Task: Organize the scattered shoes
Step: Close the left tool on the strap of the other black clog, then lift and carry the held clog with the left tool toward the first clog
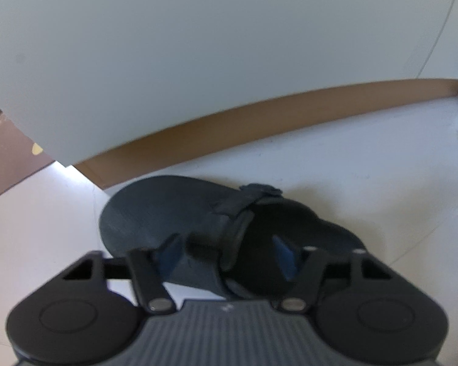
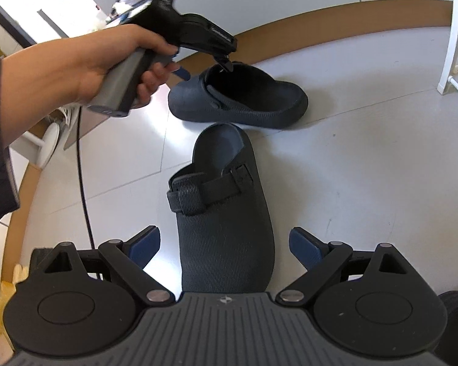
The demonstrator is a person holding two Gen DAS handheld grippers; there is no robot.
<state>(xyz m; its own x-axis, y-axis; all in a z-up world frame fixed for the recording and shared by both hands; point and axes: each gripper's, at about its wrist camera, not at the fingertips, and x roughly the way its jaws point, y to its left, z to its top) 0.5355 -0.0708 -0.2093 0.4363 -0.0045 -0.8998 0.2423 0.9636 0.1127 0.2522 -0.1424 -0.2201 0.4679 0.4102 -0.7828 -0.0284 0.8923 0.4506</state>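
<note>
Two dark navy clogs sit on the pale tiled floor (image 2: 366, 158), and only the right wrist view takes in both. The far clog (image 2: 238, 94) lies crosswise near the brown skirting board (image 2: 320, 15); the near clog (image 2: 226, 213) points its heel away, strap folded over the upper, and the two are close but just apart. That same view catches the person's left hand (image 2: 85, 67) round the grey handle of the left gripper (image 2: 204, 71), which is tipped steeply down over the far clog's heel end, one finger (image 2: 227, 64) inside the opening and the other blue one outside the back rim. The left wrist view gives the close-up, a bit blurred: the far clog (image 1: 168, 210) fills the lower frame, its heel wall standing between the two blue pads (image 1: 285, 256), one pad outside, one down in the dark hollow. The jaws are partly parted and I can't see either pad pressing on the wall, so no grasp yet. The clog's hollow is in shadow, and what it holds cannot be seen. The right gripper (image 2: 226, 251) hovers over the toe of the near clog, jaws wide apart, both pads clear of it on either side. Around them: a grey wall (image 1: 198, 45) fills the top of the left view, a black cable (image 2: 84, 183) runs across the floor to the left of the near clog, and a white frame leg (image 2: 452, 39) stands off to the right, well apart from the shoes.
</note>
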